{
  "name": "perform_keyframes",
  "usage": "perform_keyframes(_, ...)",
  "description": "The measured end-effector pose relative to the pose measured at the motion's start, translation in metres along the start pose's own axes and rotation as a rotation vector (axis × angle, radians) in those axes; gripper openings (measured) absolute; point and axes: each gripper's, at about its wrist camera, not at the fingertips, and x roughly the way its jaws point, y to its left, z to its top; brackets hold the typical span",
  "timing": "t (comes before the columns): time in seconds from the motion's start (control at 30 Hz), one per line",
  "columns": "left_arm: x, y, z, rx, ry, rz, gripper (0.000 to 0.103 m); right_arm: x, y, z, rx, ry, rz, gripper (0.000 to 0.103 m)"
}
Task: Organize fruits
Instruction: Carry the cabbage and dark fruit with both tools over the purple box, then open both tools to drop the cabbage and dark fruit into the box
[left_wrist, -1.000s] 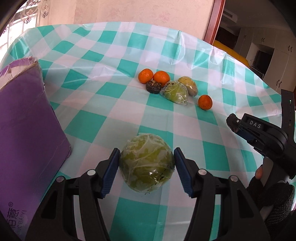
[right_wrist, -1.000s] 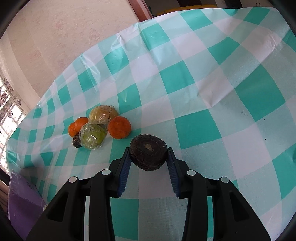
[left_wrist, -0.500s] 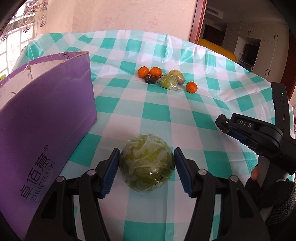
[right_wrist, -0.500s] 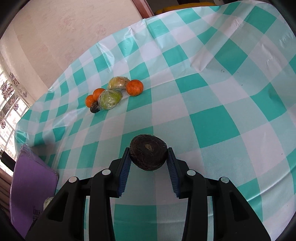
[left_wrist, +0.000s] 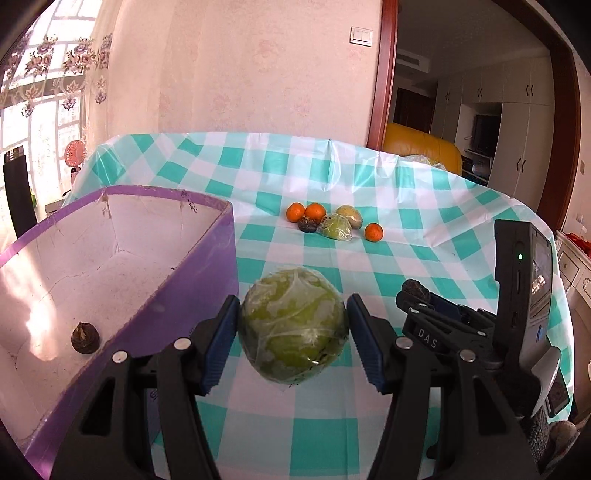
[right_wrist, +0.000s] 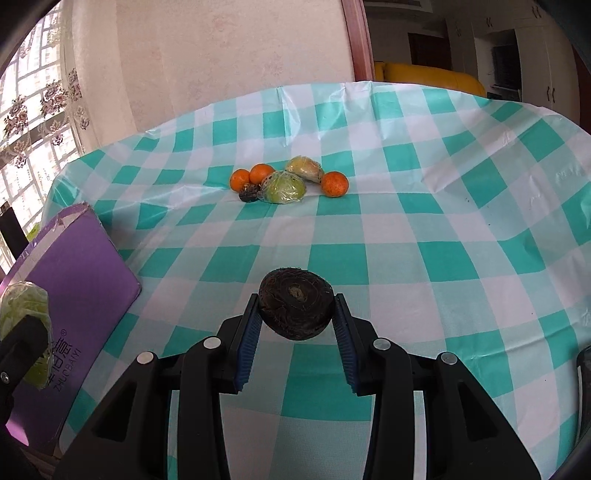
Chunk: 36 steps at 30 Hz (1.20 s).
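My left jaws (left_wrist: 291, 341) pinch the slick wrapped fruit (left_wrist: 293, 325) beside the box (left_wrist: 207, 266) at left, my right jaws (right_wrist: 295, 334) pinch the dark fruit (right_wrist: 295, 308); either could slip onto the counter (right_wrist: 424, 229).

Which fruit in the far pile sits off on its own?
On the checked tablecloth, look to the far cluster of fruit. At its right end lies a single orange, clear of the two touching oranges on the left. It is bare, unlike the plastic-wrapped green fruit beside it.
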Motion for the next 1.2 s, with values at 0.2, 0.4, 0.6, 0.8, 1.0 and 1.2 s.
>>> perform_keyframes(0.2,-0.04,0.038,0.014,-0.052,-0.105,0.069,0.06,-0.023,0.035,0.001,-0.129,-0.102,0.004,0.039)
perform_keyframes(0.4,-0.07,0.075,0.021,-0.075,-0.168,0.152,0.059,-0.036,0.06,0.001,-0.186,-0.141,0.045,0.039)
perform_keyframes(0.6,-0.09,0.109,0.025,-0.085,-0.19,0.22,0.059,-0.05,0.085,0.002,-0.238,-0.163,0.102,0.039)
perform_keyframes(0.8,-0.089,0.163,0.025,-0.213,-0.146,0.255,0.058,-0.059,0.096,0.009,-0.226,-0.158,0.159,0.039)
perform_keyframes(1.0,-0.083,0.19,0.02,-0.253,-0.071,0.301,0.058,-0.077,0.134,0.035,-0.263,-0.152,0.316,0.039)
perform_keyframes(1.2,-0.06,0.202,0.011,-0.243,0.145,0.384,0.075,-0.08,0.218,0.031,-0.499,-0.045,0.464,0.039)
